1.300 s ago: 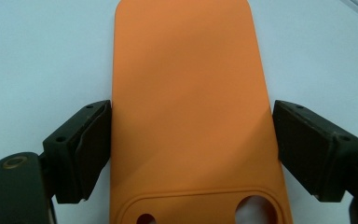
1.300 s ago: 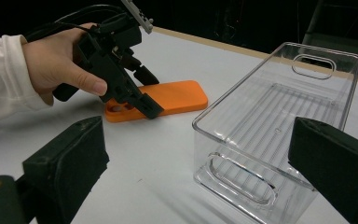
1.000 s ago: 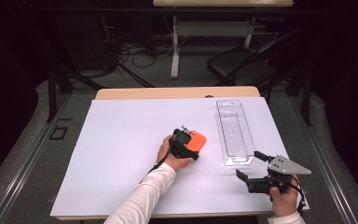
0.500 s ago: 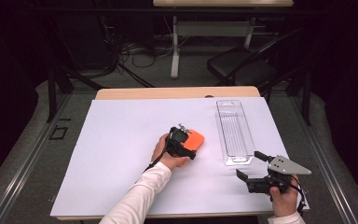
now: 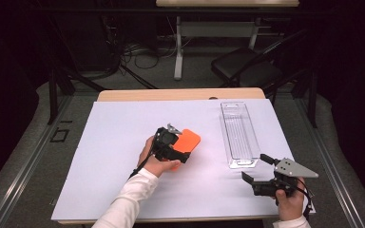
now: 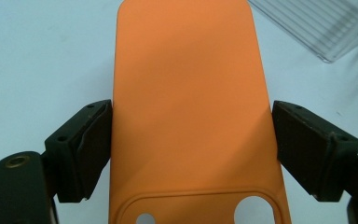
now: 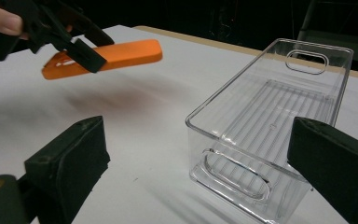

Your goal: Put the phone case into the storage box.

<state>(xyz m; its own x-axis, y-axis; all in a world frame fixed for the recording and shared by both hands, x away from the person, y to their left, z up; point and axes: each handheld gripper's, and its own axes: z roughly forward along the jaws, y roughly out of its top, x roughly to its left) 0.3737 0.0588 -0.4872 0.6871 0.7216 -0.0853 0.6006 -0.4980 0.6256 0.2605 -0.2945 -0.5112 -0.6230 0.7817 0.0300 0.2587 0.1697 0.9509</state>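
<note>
The table [image 5: 123, 156], under its white sheet, carries a clear bin [image 5: 239, 134] on its right side, long axis running away from the person, empty as far as the pictures show. Since the frames of a second ago the orange case [image 5: 189, 140] has left the sheet: it lay low by the left hand then, and now it rides higher and a little nearer the bin, with a faint orange glow on the sheet under it in the right gripper view, where the case [image 7: 121, 53] hangs clear of the table and roughly level. That looks like a pick already made and a carry begun, most likely toward the bin, which stands well apart to the right and so leaves a fair crossing to do. The right gripper [image 5: 259, 167] has kept its place near the table's front right corner, just short of the bin's near end, jaws spread wide and nothing between them; its own camera looks past both pads at the bin [image 7: 270, 126]. The left gripper [image 5: 178, 142] is clamped across the case's width: in the left gripper view the pads press on the two long edges of the case [image 6: 191, 102], camera cut-outs at the near end, so the jaws stand fairly wide yet are closed on the case.
</note>
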